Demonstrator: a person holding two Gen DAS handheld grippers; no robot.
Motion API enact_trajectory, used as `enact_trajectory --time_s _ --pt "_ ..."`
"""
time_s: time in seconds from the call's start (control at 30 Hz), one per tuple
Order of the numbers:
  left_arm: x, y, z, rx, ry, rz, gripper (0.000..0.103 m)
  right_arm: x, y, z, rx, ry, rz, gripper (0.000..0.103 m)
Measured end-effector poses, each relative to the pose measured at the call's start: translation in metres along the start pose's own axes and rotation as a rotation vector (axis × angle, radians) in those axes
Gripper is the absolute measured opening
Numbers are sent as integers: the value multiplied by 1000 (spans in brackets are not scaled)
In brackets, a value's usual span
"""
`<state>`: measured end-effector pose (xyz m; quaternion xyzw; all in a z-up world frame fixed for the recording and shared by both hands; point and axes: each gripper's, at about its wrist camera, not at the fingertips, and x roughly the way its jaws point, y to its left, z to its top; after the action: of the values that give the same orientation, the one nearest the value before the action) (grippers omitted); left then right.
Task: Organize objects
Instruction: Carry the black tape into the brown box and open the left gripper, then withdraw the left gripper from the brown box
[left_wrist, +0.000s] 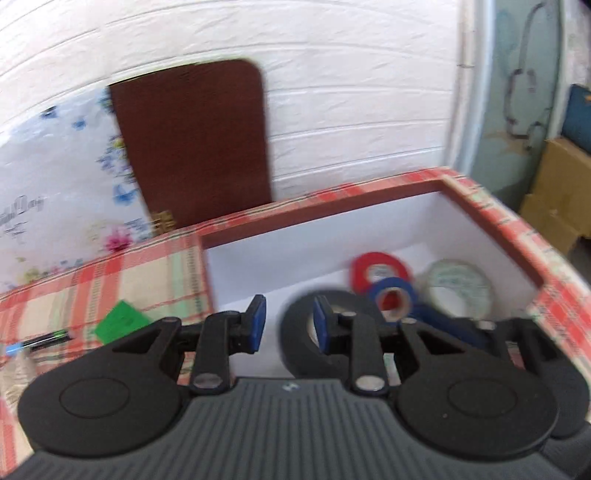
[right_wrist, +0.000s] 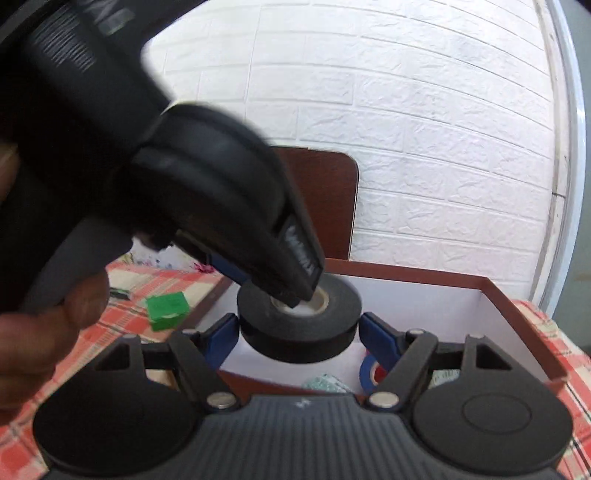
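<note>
Black tape roll (right_wrist: 299, 325): above the white-lined plaid box (right_wrist: 517, 306), left gripper (left_wrist: 289, 325) clamped on its wall, one finger through the core; right gripper (right_wrist: 299, 338) jaws apart, flanking it.

A white brick-pattern wall (right_wrist: 424, 147) stands behind a brown chair back (left_wrist: 192, 144); a checked cloth covers the tabletop (left_wrist: 92, 291)

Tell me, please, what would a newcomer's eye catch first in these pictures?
A black tape roll hangs over the white-lined box, pinched by its wall in the left gripper, with the open pads of the right gripper on either side of it. Inside the box lie a red roll, a blue roll and a pale roll.
</note>
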<state>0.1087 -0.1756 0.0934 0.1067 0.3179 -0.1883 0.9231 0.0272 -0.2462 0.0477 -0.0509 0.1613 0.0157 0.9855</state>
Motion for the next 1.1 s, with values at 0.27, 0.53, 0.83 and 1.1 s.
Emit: enact_trajectory --time_s 0.27,0.53,0.83,1.1 --pt "-42 5 -29 26 -51 -8 30 -37 -31 -22 208 -36 -60 78" --pt "-78 5 -66 72 -72 33 52 -68 -45 -34 375 5 -56 83" --pt "-88 17 -101 39 -16 107 61 -90 -25 -46 437 97 -39 85" --pt "-84 25 -115 15 32 126 61 -98 -15 -40 425 79 -38 88"
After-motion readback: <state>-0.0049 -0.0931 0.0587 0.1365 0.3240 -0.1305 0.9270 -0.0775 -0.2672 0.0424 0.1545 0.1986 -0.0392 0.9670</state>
